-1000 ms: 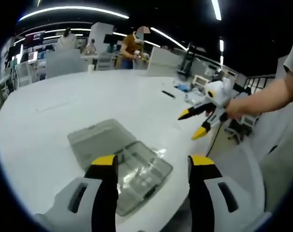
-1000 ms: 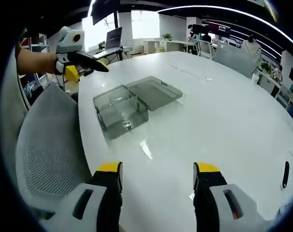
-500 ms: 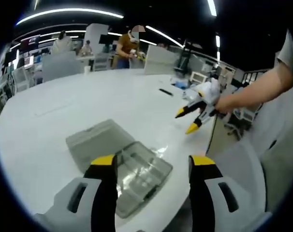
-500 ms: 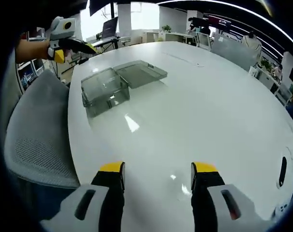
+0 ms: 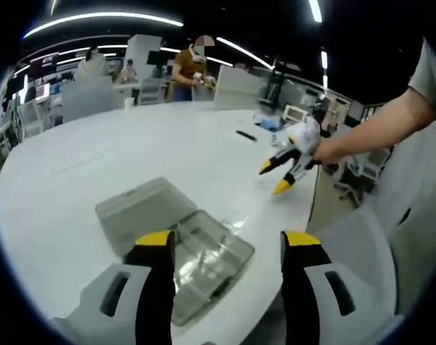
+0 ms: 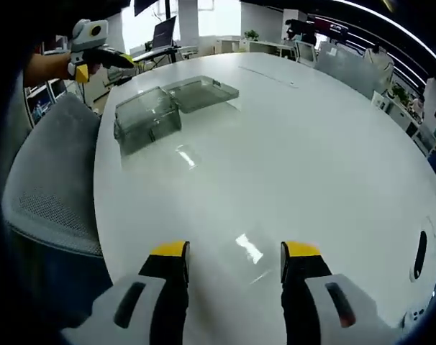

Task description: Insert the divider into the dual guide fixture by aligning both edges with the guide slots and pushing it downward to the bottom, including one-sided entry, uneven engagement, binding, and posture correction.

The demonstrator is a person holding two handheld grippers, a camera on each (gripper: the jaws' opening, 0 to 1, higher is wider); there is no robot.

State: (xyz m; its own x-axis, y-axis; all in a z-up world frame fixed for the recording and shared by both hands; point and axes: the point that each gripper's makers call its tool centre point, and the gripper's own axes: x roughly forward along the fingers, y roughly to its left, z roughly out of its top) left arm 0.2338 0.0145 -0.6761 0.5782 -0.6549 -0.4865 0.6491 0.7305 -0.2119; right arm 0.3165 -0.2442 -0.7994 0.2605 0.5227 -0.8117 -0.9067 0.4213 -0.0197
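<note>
A clear plastic box (image 5: 212, 260) with its lid (image 5: 140, 207) laid open beside it sits near the edge of the white table (image 5: 132, 144), just beyond my left gripper (image 5: 229, 241), which is open and holds nothing. In the right gripper view the same box (image 6: 144, 118) and lid (image 6: 201, 90) lie far off at the upper left. My right gripper (image 6: 234, 251) is open low over the table. Between its jaws lies a faint clear patch (image 6: 249, 251); I cannot tell whether it is a flat clear divider or glare. A hand holds each gripper: right gripper (image 5: 284, 167), left gripper (image 6: 96, 54).
A grey mesh chair (image 6: 45, 187) stands against the table edge near the box. A small black object (image 6: 420, 254) lies at the table's right. People stand at desks (image 5: 193, 68) behind the table. A pale chair back (image 5: 347, 251) is at my lower right.
The right gripper view has moved lower and further along the table, so the box looks smaller and further off. In the left gripper view the right gripper has dropped slightly toward the table.
</note>
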